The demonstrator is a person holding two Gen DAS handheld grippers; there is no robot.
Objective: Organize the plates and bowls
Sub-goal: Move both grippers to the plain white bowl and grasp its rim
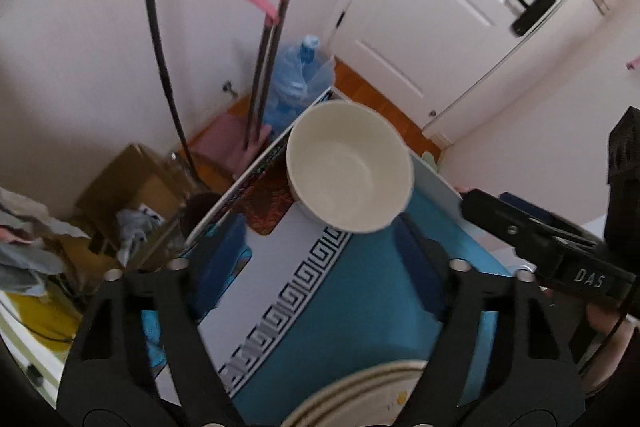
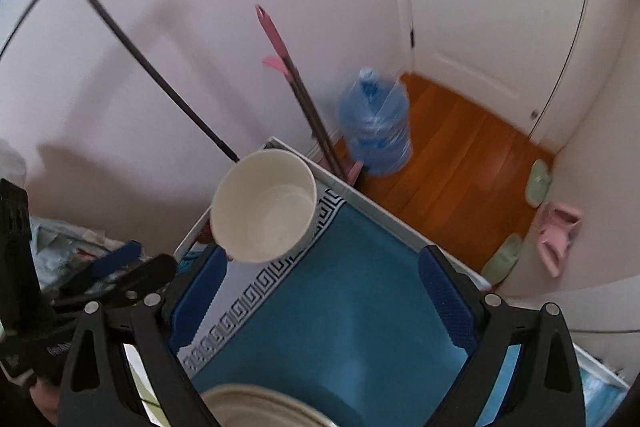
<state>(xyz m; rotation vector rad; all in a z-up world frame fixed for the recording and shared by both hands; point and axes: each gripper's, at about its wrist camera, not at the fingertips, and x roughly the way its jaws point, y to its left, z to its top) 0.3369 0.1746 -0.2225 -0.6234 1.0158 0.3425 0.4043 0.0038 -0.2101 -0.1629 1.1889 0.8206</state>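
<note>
A white bowl [image 1: 350, 165] stands on the far corner of the blue mat [image 1: 360, 307] with a key-pattern border; it also shows in the right wrist view [image 2: 264, 205]. Cream plates [image 1: 360, 395] lie at the near edge, between the fingers; they also show in the right wrist view [image 2: 260, 407]. My left gripper [image 1: 320, 263] is open and empty, above the mat short of the bowl. My right gripper [image 2: 320, 299] is open and empty over the mat; it shows from the side in the left wrist view [image 1: 540, 231].
A table edge [image 2: 380, 211] runs past the bowl. Beyond it stand a blue water jug [image 2: 376, 127], mop handles [image 2: 300, 87], a white door [image 1: 460, 7] and slippers [image 2: 552, 227] on the wood floor. A cardboard box [image 1: 136, 187] and clutter lie left.
</note>
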